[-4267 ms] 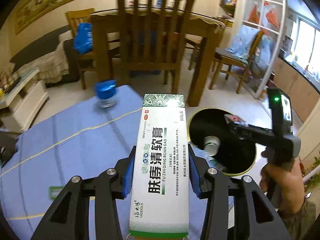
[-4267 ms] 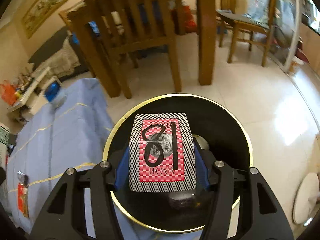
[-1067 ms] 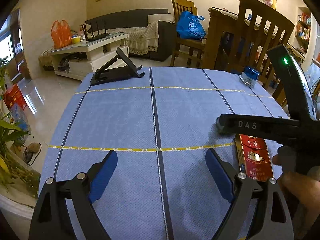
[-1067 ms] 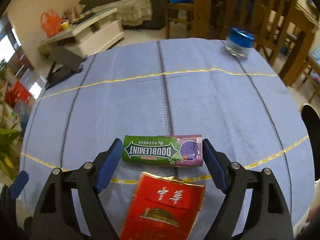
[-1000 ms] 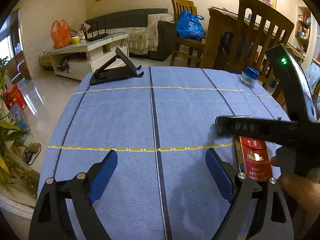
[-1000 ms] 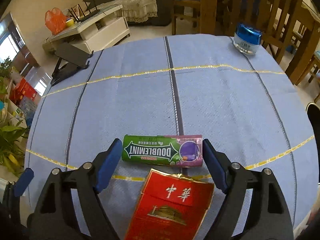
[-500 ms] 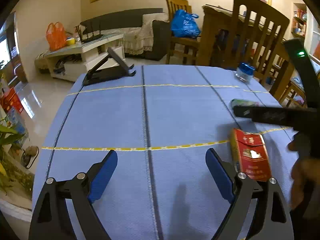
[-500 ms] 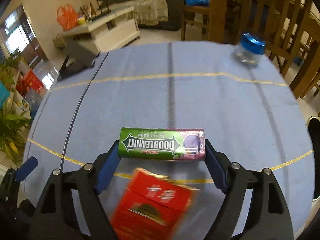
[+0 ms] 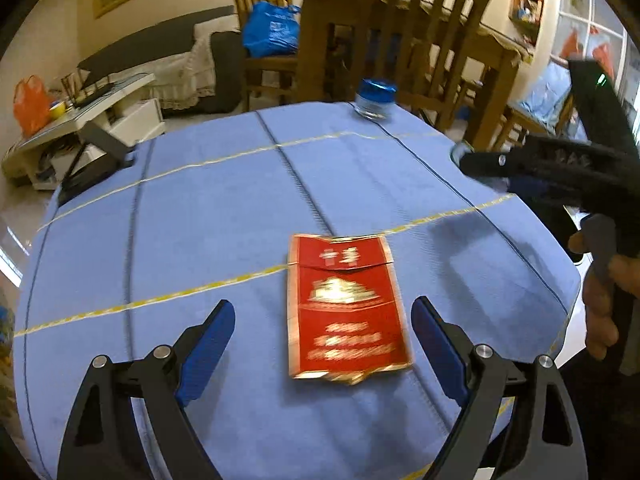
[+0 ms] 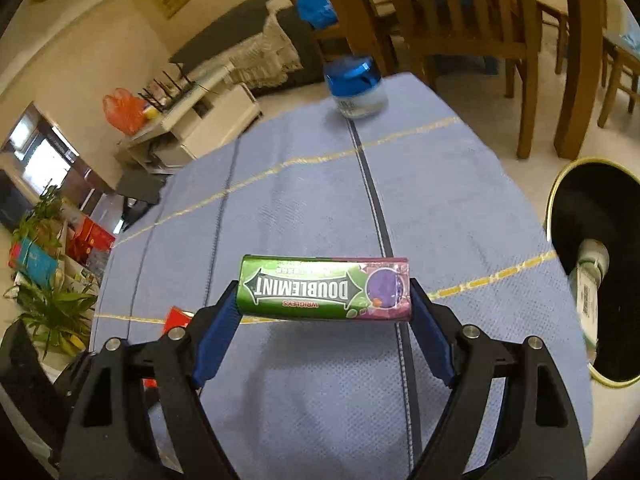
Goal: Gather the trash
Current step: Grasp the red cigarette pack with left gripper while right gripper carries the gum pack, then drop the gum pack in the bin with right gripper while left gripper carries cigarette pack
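Doublemint gum pack (image 10: 324, 288): clamped end to end by the right gripper (image 10: 324, 320), lifted clear of the blue tablecloth (image 10: 460, 208).
Left gripper (image 9: 322, 344): jaws spread, straddling the red cigarette pack (image 9: 344, 308), not touching.
Bin (image 10: 560, 184): right of the table; carry the gum level, release above the opening.

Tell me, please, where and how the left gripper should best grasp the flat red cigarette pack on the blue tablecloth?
Grip the flat red cigarette pack across its long side edges, descending from above: it lies lengthwise between the open left gripper fingers.
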Available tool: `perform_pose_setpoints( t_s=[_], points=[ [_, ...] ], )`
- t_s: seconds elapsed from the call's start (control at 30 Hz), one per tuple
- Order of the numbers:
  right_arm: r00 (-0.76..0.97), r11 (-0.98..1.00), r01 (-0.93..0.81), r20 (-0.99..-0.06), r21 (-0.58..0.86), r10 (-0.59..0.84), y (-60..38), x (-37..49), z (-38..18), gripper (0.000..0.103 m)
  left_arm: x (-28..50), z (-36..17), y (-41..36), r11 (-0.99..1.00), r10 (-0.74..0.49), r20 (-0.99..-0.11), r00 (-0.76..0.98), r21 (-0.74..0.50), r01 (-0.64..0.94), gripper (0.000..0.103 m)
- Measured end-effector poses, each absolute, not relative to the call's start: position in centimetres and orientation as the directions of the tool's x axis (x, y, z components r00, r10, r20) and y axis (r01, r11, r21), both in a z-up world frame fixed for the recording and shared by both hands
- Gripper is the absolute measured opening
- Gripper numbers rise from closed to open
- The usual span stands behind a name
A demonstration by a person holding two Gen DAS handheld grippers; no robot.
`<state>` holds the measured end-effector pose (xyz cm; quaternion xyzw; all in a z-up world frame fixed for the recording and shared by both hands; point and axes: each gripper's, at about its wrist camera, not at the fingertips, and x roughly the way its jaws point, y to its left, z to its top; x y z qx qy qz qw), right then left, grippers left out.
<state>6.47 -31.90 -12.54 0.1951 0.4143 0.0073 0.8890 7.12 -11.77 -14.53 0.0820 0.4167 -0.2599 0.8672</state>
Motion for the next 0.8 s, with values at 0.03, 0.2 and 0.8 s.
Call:
perform_pose_setpoints(
  t_s=[0.03, 0.2, 0.8],
  points=[
    [0.668, 0.93, 0.133, -0.724, 0.344, 0.172, -31.8, 6.1, -12.1, 0.079, 7.2, -14.7, -12.3, 0.851, -0.378, -0.771, 0.512, -0.071, 0.521, 0.087],
    [0.677, 0.915, 0.107, -0.703, 0.389, 0.219, -31.9, 5.4, -11.6, 0.079, 8.0, -16.3, -14.1, 0.864, -0.333, -0.808, 0.487, -0.054, 0.501, 0.071],
    [0.753, 0.94, 0.15, -0.652, 0.307, 0.093, -34.5, 2.3, -9.7, 0.079, 8.1, -11.9, -13.7, 0.91, -0.3, -0.759, 0.577, -0.047, 0.412, 0.062]
  ],
)
